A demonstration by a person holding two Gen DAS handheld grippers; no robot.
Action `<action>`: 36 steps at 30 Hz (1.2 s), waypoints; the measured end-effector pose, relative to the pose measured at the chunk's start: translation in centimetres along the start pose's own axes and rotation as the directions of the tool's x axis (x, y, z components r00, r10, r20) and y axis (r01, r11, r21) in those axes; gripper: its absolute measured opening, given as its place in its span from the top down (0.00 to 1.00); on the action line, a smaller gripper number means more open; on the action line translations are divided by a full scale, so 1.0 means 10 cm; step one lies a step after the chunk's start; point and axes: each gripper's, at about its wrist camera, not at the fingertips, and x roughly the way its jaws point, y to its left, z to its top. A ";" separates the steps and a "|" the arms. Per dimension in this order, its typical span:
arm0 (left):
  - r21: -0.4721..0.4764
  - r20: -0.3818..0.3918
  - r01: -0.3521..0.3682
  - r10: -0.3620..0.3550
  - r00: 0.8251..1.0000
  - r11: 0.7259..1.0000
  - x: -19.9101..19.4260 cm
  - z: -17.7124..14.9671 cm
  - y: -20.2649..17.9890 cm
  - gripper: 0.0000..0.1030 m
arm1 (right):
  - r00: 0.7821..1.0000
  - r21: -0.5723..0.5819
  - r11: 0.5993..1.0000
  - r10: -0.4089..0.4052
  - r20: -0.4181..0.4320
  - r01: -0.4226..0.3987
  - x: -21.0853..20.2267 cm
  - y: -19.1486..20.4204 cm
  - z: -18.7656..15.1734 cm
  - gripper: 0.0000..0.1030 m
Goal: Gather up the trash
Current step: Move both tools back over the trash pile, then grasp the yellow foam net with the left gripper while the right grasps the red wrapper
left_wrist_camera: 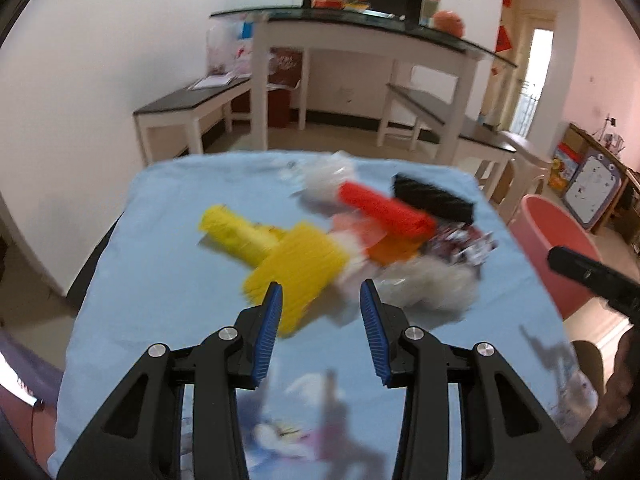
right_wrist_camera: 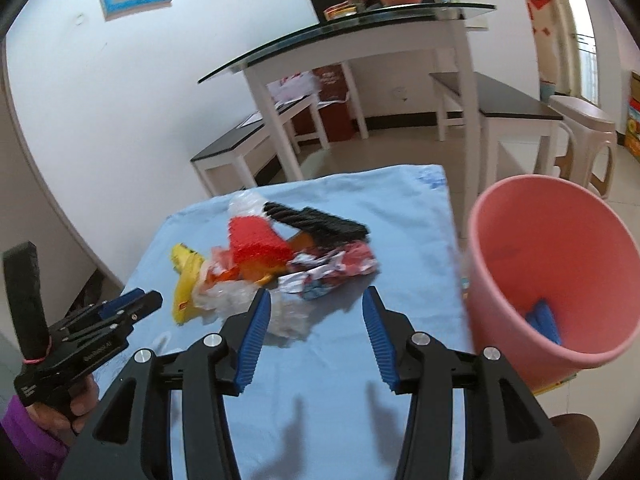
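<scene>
Left gripper (left_wrist_camera: 320,308) hanging released over trash pile (right_wrist_camera: 276,264) mid-tabletop (right_wrist_camera: 320,380); right gripper (right_wrist_camera: 316,312) gaping empty beside it. Pink bin (right_wrist_camera: 560,280) waiting right of pile. Next, likely: closing on one piece.

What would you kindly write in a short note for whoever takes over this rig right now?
Left tool: open, empty, just short of the yellow piece.
Right tool: open, empty, near the clear plastic and crumpled wrapper.
Trash pile sits mid blue cloth: yellow, red, black pieces, plastic, wrapper.
Pink bin stands right of the cloth, a blue item inside.
Done: blue item is binned.
Left: the whole pile.
</scene>
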 end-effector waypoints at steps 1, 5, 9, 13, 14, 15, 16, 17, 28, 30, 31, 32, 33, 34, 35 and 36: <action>0.001 -0.009 -0.005 0.005 1.000 1.000 0.02 -0.01 0.04 0.61 | 1.000 -0.003 1.000 0.009 -0.010 -0.009 0.03 0.03 0.00 0.54; 0.021 -0.045 -0.007 0.008 0.999 1.000 0.14 -0.08 0.09 0.60 | 0.997 -0.008 0.999 0.052 -0.054 -0.053 0.15 0.13 -0.04 0.53; 0.054 -0.077 0.006 -0.002 0.997 0.999 0.29 -0.06 0.01 0.60 | 0.994 -0.031 0.997 0.066 -0.082 -0.069 0.22 0.22 -0.08 0.52; 0.073 -0.121 -0.004 0.013 0.993 0.997 0.44 -0.03 -0.02 0.60 | 0.993 -0.037 0.997 0.068 -0.096 -0.072 0.25 0.23 -0.09 0.51; 0.071 -0.125 -0.010 0.019 0.992 0.997 0.46 -0.02 -0.01 0.61 | 0.993 -0.035 0.997 0.070 -0.099 -0.074 0.26 0.23 -0.09 0.51; 0.065 -0.126 -0.015 0.023 0.992 0.998 0.47 -0.02 0.00 0.61 | 0.992 -0.033 0.996 0.074 -0.102 -0.077 0.27 0.22 -0.08 0.50; 0.057 -0.129 -0.009 0.016 0.992 0.998 0.48 -0.01 0.01 0.61 | 0.992 -0.033 0.996 0.076 -0.104 -0.080 0.28 0.22 -0.08 0.49; 0.052 -0.133 -0.009 0.016 0.991 0.999 0.49 -0.01 0.03 0.61 | 0.991 -0.033 0.996 0.077 -0.107 -0.081 0.30 0.23 -0.07 0.49; -0.004 -0.143 0.009 -0.010 0.990 1.000 0.46 -0.03 0.15 0.91 | 0.995 0.030 0.999 0.022 -0.097 -0.019 0.40 0.06 0.10 0.47; -0.020 -0.133 0.020 -0.022 0.991 1.000 0.42 -0.03 0.19 0.92 | 0.995 0.068 0.998 0.009 -0.102 -0.002 0.44 0.00 0.15 0.47; -0.029 -0.128 0.025 -0.029 0.991 0.999 0.40 -0.03 0.21 0.92 | 0.994 0.087 0.996 0.007 -0.108 0.002 0.48 -0.02 0.17 0.47; -0.044 -0.120 0.031 -0.036 0.992 0.999 0.37 -0.02 0.24 0.92 | 0.994 0.110 0.994 0.010 -0.113 0.003 0.52 -0.05 0.19 0.47; -0.059 -0.114 0.036 -0.043 0.993 0.998 0.34 -0.02 0.27 0.92 | 0.993 0.129 0.992 0.016 -0.116 -0.001 0.56 -0.07 0.21 0.47; -0.070 -0.109 0.043 -0.051 0.993 0.997 0.32 -0.02 0.29 0.92 | 0.993 0.146 0.989 0.022 -0.118 -0.004 0.60 -0.08 0.24 0.47; -0.090 -0.102 0.059 -0.068 0.993 0.994 0.27 -0.01 0.32 0.92 | 0.993 0.156 0.988 0.023 -0.119 -0.004 0.63 -0.09 0.26 0.47; -0.102 -0.096 0.065 -0.075 0.993 0.993 0.24 -0.01 0.35 0.92 | 0.992 0.167 0.986 0.020 -0.122 0.001 0.66 -0.11 0.28 0.46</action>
